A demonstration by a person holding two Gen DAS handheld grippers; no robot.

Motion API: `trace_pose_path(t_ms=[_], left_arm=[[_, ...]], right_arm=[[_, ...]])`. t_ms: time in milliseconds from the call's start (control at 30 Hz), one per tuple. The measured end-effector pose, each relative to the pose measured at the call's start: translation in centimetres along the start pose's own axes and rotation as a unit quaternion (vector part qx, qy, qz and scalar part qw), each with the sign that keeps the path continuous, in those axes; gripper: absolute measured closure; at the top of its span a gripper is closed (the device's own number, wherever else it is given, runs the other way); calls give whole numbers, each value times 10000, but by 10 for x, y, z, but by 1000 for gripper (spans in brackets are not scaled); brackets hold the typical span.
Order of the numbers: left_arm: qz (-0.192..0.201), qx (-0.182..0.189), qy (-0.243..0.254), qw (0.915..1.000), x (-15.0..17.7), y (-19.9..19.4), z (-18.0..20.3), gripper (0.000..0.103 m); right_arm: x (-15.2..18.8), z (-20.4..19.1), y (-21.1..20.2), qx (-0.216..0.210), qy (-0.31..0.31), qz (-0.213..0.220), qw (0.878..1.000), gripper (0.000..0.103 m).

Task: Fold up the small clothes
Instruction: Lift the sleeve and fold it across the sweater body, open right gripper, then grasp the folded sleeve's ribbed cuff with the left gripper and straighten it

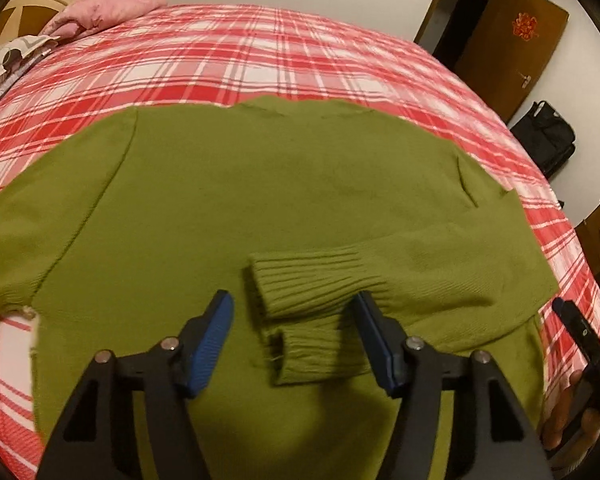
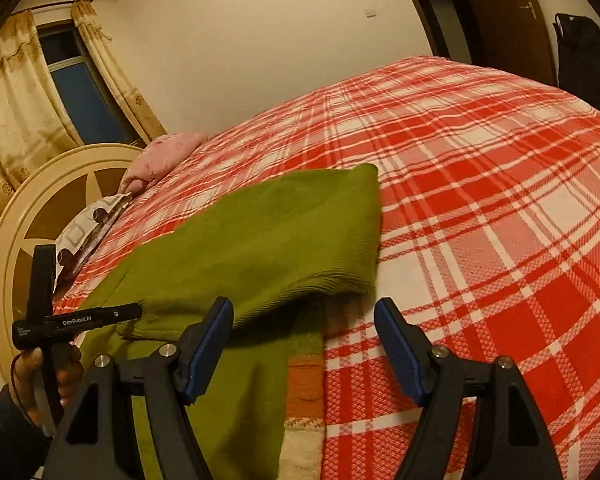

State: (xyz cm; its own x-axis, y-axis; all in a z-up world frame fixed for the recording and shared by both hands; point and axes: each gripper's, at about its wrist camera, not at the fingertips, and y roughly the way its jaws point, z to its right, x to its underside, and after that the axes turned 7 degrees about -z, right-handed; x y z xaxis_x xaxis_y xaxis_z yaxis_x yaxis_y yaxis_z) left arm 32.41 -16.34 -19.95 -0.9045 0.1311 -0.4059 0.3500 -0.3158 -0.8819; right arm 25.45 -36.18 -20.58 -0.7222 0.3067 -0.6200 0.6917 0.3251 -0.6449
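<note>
The green knitted sweater [image 1: 260, 200] lies flat on the red plaid bed [image 1: 260, 48], its ribbed cuff [image 1: 300, 300] folded inward between the left tool's [image 1: 296, 304] apart jaws. The right tool [image 2: 304, 312], also apart and empty, hovers at the sweater's edge; a careless pinch could drag the fold loose.

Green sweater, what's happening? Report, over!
Both grippers open, empty. Sweater flat on bed, one sleeve folded in. Nothing blocking.

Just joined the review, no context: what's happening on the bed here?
A person with a handheld gripper in each hand is folding a green knit sweater spread on the red-and-white plaid bedspread. One sleeve is folded across the body; its ribbed cuff lies between the left gripper's open jaws, ungripped. The right gripper is open and empty at the sweater's edge.
</note>
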Motion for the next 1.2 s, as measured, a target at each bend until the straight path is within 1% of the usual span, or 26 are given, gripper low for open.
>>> trace_pose_path(t_ms=[33, 67, 100, 133, 200, 300, 367, 400, 500, 600, 900, 1033, 1100, 1167, 1200], left_arm=[[-15, 44, -4, 10000, 0, 1, 2, 45], [7, 18, -10, 10000, 1, 1, 4, 48], [79, 0, -50, 10000, 1, -1, 3, 66], [84, 75, -93, 9999, 0, -2, 2, 96], [28, 280, -149, 9995, -3, -5, -1, 95], [461, 374, -94, 9982, -11, -34, -4, 95], [637, 440, -87, 9970, -16, -50, -7, 95], [762, 420, -88, 9962, -20, -62, -10, 95], [1000, 379, -154, 9941, -29, -82, -23, 95], [1098, 243, -239, 9934, -32, -84, -38, 95], [904, -71, -682, 9935, -23, -65, -78, 95], [754, -306, -683, 9943, -19, -47, -85, 95], [764, -380, -735, 9936, -20, -43, -89, 95], [814, -292, -755, 9934, -21, -40, -94, 93], [753, -390, -700, 9939, -22, -36, -93, 88]], right_arm=[[1, 1, 1, -14, 19, 9, 10000, 29], [1, 1, 2, -9, 19, 11, 10000, 29], [1, 1, 3, 2, 17, 16, 10000, 29], [3, 2, 2, 8, 26, 25, 10000, 29], [5, 3, 1, 28, 35, 32, 10000, 29], [5, 6, 2, 67, 94, 27, 9999, 29], [5, 8, 1, 74, 149, 41, 9999, 29], [5, 9, 2, 80, 175, 40, 9998, 29], [6, 10, 3, 96, 224, 11, 9997, 29], [7, 10, 3, 114, 224, 14, 9997, 29], [6, 10, 9, 117, 204, -153, 9996, 29], [7, 11, 14, 149, 235, -275, 9992, 29], [7, 11, 15, 163, 224, -283, 9992, 29], [6, 11, 16, 173, 214, -297, 9992, 29], [6, 11, 17, 175, 212, -315, 9991, 29]])
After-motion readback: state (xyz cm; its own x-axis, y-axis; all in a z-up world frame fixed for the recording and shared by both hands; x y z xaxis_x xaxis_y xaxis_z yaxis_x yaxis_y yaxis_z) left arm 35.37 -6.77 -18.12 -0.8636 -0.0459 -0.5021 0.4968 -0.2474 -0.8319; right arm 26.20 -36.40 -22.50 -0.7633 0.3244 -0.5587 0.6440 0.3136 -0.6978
